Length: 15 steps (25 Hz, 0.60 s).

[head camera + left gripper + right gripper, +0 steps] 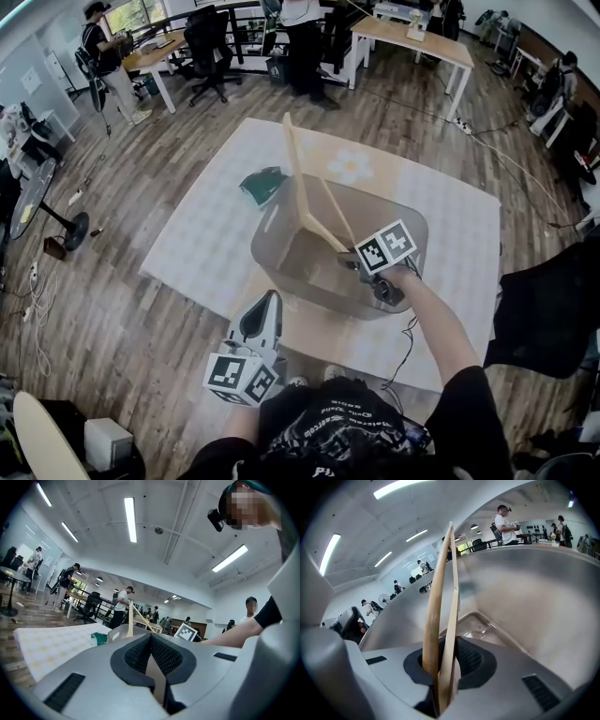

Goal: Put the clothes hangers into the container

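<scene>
A translucent grey container (414, 228) stands on a pale mat (202, 230). My right gripper (347, 257) reaches into it from the near side, shut on light wooden hangers (302, 183) whose long arm sticks up above the far rim. In the right gripper view the two wooden pieces (440, 611) run between the pads of the right gripper (445, 654), with the container's wall (525, 597) behind. My left gripper (266, 302) hovers outside the container's near left corner, shut and holding nothing. Past the left gripper (151, 637) in its own view, the container (117, 632) and hanger (131, 616) show.
A dark green item (262, 185) lies on the mat just left of the container. Wooden floor surrounds the mat, with a standing fan (37, 202) at the left. Desks, chairs and several people are at the back of the room.
</scene>
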Each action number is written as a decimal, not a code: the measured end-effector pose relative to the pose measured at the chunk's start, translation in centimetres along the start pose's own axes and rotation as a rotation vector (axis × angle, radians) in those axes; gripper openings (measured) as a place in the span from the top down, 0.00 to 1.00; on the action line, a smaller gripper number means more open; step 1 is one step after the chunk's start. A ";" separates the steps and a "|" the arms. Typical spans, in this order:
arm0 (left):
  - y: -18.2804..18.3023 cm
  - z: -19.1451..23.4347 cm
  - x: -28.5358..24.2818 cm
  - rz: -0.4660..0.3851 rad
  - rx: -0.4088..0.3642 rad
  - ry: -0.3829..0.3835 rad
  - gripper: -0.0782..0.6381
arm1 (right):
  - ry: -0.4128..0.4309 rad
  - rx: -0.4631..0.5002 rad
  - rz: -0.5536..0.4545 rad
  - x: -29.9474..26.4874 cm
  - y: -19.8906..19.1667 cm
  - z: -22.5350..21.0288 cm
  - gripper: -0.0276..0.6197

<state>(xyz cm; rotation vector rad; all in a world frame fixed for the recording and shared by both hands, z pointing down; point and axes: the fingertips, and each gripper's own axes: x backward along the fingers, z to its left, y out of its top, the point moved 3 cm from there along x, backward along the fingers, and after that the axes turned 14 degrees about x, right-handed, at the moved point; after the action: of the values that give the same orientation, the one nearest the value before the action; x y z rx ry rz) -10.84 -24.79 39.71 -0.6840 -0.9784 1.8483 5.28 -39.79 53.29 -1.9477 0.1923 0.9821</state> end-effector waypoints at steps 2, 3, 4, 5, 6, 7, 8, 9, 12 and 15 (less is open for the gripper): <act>0.5 0.2 -0.4 -0.006 0.002 0.001 0.87 | -0.007 0.010 0.009 -0.7 -0.5 0.0 0.86; 0.7 0.3 -0.5 -0.009 0.003 0.000 0.87 | -0.005 0.011 0.016 -1.0 -0.8 0.0 0.86; 0.8 0.4 -0.6 -0.012 0.003 -0.001 0.87 | -0.002 0.012 0.026 -1.3 -1.1 -0.1 0.86; 0.8 0.5 -0.8 -0.015 0.003 -0.002 0.87 | -0.001 0.016 0.035 -1.5 -1.4 -0.1 0.86; 0.7 0.6 -1.0 -0.017 0.002 -0.003 0.87 | -0.002 0.021 0.042 -1.7 -1.6 -0.2 0.86; 0.7 0.7 -1.2 -0.018 0.003 -0.003 0.87 | -0.002 0.023 0.046 -1.9 -1.8 -0.3 0.86; 0.7 0.7 -1.3 -0.017 0.004 -0.001 0.87 | -0.001 0.022 0.047 -1.9 -1.9 -0.5 0.86; 0.8 0.7 -1.4 -0.015 0.006 0.003 0.87 | 0.001 0.020 0.050 -2.0 -2.1 -0.6 0.86; 0.7 0.9 -1.4 -0.012 0.009 0.012 0.87 | -0.008 0.041 0.077 -2.5 -2.7 -0.7 0.86; 0.8 1.2 -1.2 -0.017 0.009 0.019 0.87 | -0.018 0.063 0.110 -3.0 -3.3 -0.8 0.86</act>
<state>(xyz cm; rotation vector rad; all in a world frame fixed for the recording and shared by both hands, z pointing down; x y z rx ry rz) -11.56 -26.52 39.74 -0.6844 -0.9607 1.8275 5.35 -39.30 57.80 -1.8870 0.3193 1.0523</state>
